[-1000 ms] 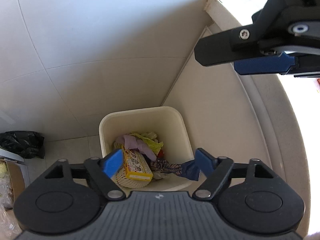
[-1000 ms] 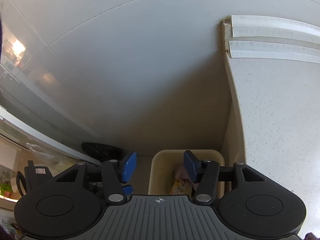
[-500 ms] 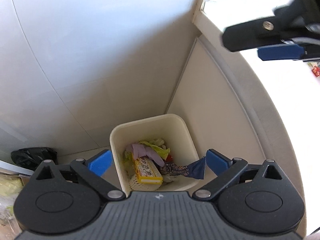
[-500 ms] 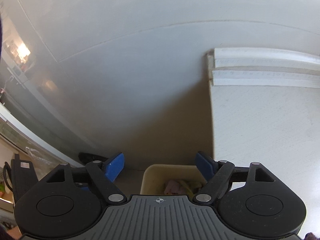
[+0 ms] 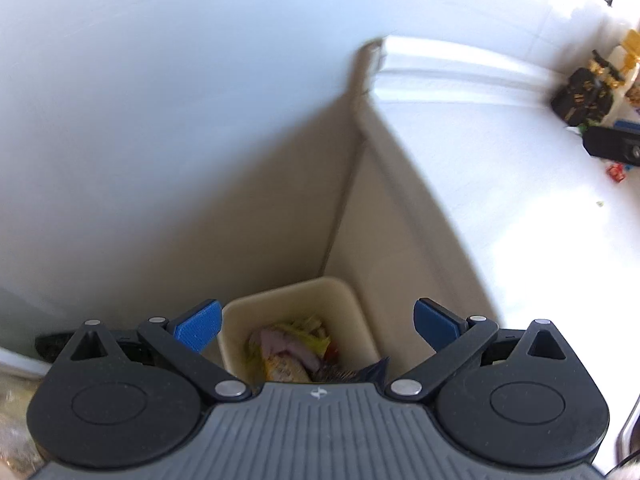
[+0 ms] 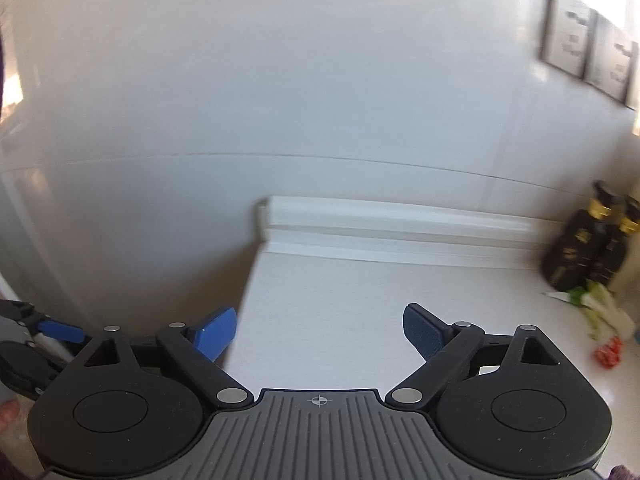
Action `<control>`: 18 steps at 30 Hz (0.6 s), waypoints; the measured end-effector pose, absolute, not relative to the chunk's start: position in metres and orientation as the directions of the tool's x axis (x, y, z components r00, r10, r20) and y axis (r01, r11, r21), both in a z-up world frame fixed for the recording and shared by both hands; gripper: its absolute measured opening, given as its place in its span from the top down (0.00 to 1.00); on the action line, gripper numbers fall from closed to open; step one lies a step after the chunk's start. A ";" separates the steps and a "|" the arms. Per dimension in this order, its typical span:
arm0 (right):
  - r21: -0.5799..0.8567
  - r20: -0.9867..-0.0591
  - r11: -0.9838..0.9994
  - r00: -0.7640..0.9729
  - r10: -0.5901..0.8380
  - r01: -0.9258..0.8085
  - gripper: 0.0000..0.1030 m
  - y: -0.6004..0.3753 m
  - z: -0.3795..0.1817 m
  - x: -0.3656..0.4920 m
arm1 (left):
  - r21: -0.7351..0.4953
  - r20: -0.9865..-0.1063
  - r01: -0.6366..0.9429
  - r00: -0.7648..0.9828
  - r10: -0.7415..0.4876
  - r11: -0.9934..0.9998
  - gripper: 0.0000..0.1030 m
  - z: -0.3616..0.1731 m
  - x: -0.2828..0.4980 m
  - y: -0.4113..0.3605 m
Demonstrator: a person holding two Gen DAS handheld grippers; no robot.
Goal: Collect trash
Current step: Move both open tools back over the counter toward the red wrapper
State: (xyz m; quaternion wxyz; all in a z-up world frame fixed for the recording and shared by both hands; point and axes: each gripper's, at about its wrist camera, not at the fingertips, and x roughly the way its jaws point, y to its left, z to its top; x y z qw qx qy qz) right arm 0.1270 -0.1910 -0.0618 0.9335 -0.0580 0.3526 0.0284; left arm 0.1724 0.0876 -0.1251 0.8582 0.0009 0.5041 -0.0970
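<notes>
Cream trash bin point(image 5: 340, 304) down on the floor in the corner between wall and table point(image 5: 500, 184) side, holding mixed rubbish point(image 5: 288, 348): pink, yellow-green and orange wrappers, plus a dark blue one at the near rim. Directly above it, left tongs point(image 5: 316, 326) spread wide, gripping nothing. Right tongs point(image 6: 320, 330) likewise wide apart and empty, over the white table near its left edge. At the table's far right, a small red scrap point(image 6: 610, 354), green-white litter point(image 6: 600, 308), dark bottles point(image 6: 584, 244) against the wall.
</notes>
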 end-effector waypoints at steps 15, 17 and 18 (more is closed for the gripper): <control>-0.033 -0.619 0.955 0.744 -0.252 0.296 0.09 -0.397 -0.071 0.082 | -0.097 -0.786 0.438 0.517 -0.339 0.894 0.01 -0.091 0.247 -0.082; -0.033 -0.615 0.942 0.737 -0.282 0.333 0.09 -0.416 -0.076 0.081 | -0.095 -0.772 0.487 0.515 -0.373 0.868 0.01 -0.095 0.254 -0.113; -0.033 -0.612 0.937 0.733 -0.295 0.349 0.09 -0.429 -0.080 0.083 | -0.095 -0.763 0.511 0.514 -0.392 0.854 0.01 -0.097 0.257 -0.125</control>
